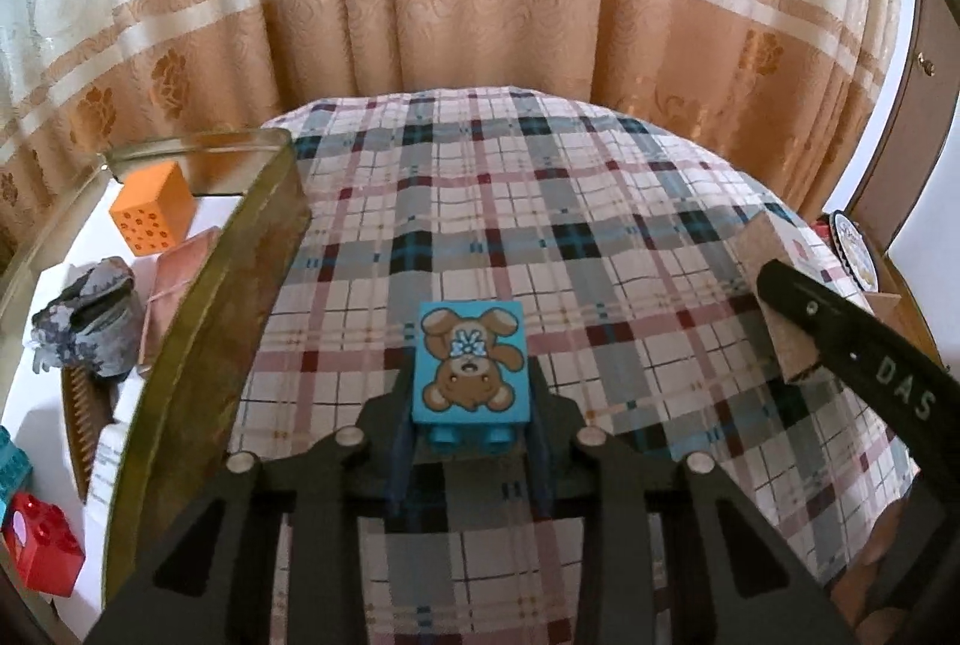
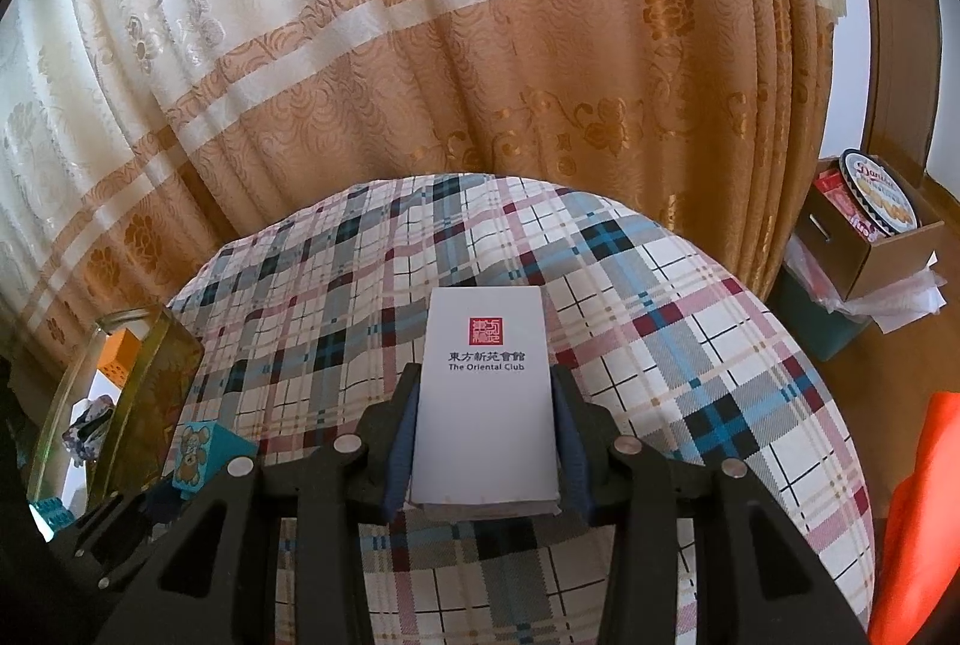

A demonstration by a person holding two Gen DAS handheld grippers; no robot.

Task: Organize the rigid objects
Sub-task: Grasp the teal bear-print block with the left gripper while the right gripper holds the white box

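Fingers of your left gripper (image 1: 471, 441) pinch the blue block (image 1: 471, 360) by its flat sides over the plaid cloth (image 1: 600, 237), while your right gripper (image 2: 483, 441) clamps the white box (image 2: 487, 393), likely light, stiff, crushable, so squeeze gently.

Soft daylight filters through the curtain (image 1: 420, 15), leaving the plaid cloth (image 1: 600, 225) evenly lit with faint shadows, while both fisheye views bow strongly, darken at the corners and look slightly soft, perhaps from compression.
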